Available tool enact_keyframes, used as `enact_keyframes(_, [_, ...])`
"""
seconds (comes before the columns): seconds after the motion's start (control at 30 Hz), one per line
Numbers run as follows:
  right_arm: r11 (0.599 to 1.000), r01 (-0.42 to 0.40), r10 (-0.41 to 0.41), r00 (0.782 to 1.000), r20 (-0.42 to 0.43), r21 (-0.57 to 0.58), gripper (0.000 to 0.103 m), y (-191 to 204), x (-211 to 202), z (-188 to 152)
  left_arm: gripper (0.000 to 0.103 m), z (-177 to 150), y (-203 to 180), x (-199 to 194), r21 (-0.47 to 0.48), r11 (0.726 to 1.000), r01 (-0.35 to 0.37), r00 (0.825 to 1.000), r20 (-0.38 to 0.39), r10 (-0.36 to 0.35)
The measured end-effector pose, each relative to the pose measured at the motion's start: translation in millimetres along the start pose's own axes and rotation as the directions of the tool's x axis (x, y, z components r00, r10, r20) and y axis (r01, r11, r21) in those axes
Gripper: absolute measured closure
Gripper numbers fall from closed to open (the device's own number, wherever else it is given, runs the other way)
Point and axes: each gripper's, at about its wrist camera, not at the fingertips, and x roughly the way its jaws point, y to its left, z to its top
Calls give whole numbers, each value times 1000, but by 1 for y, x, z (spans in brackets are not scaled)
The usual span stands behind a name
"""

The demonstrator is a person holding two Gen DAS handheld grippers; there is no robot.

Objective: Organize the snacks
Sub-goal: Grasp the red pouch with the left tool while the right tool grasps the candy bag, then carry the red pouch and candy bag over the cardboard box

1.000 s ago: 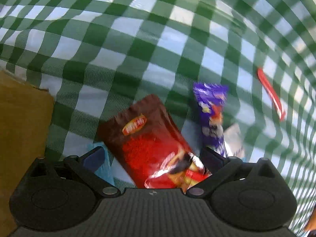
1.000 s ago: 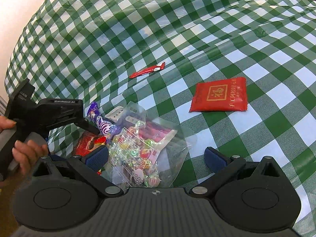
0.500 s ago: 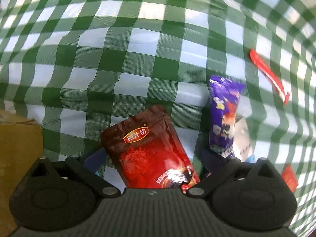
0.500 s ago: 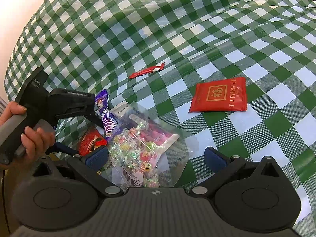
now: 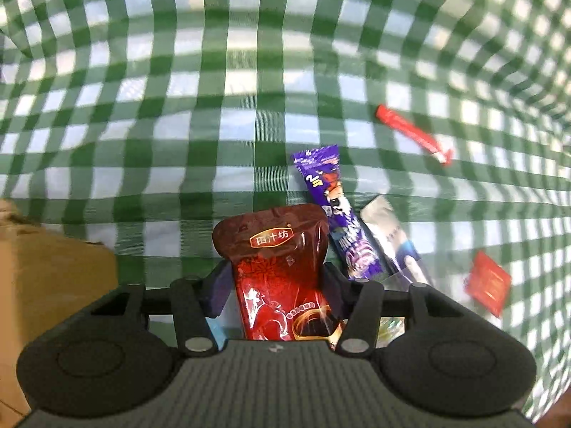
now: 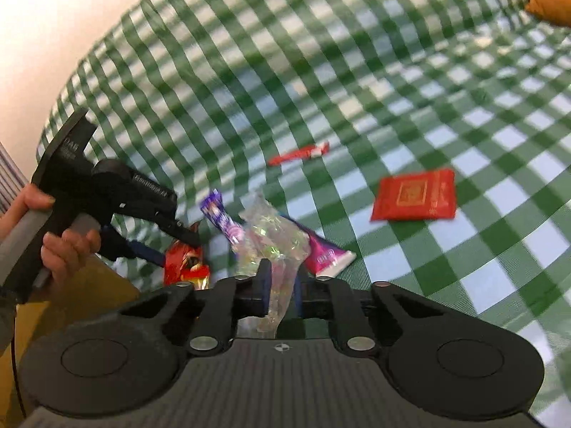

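A dark red snack pouch (image 5: 274,249) stands upright between the pads of my left gripper (image 5: 274,285). The jaws are closing and squeeze its sides, holding it above the green checked cloth (image 5: 214,107). In the right wrist view a hand (image 6: 60,249) carries that left gripper (image 6: 175,249), with the red pouch (image 6: 185,264) in its jaws. My right gripper (image 6: 282,285) is shut on the crumpled lower end of a clear bag of wrapped candies (image 6: 271,235), which rises from the jaws.
On the cloth lie a purple bar (image 5: 332,210), a silver-white packet (image 5: 389,235), a thin red stick (image 5: 410,132), a flat red packet (image 6: 415,196) and a pink packet (image 6: 326,253). A cardboard box (image 5: 53,285) stands at the lower left.
Both grippers went from wide open to closed. The left one closed on the red pouch and rose from the cloth. The right one closed on the candy bag and lifted it.
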Motion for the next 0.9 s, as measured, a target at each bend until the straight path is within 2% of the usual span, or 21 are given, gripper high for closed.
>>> enact_keyframes(0.07, [1000,15,-15,999,35,-8,96,7,-15,5,44,-6,6,-22,6,1000,24,999,28,-25])
enact_keyframes(0.2, [996,79,-75,992,106,-34,97,21,-47,12,44,-24,16,-70,13,998,62,995,76,-63])
enact_keyframes(0.3, [991,116,-108,985,132,-61,98,32,-65,15,44,-36,17,-101,19,996,90,990,108,-92])
enact_keyframes(0.47, [986,142,-129,980,151,-82,98,51,-99,15,44,-78,43,-156,50,993,107,977,179,-114])
enact_keyframes(0.63, [982,129,-104,979,176,-138,98,88,-140,2,44,-124,78,-199,59,993,98,969,222,-108])
enact_keyframes(0.73, [983,88,-59,983,175,-164,98,115,-164,-10,44,-156,105,-229,53,996,75,963,255,-86])
enact_keyframes(0.9, [981,16,17,986,167,-192,98,167,-195,-28,44,-206,154,-268,-1,997,75,957,281,-72])
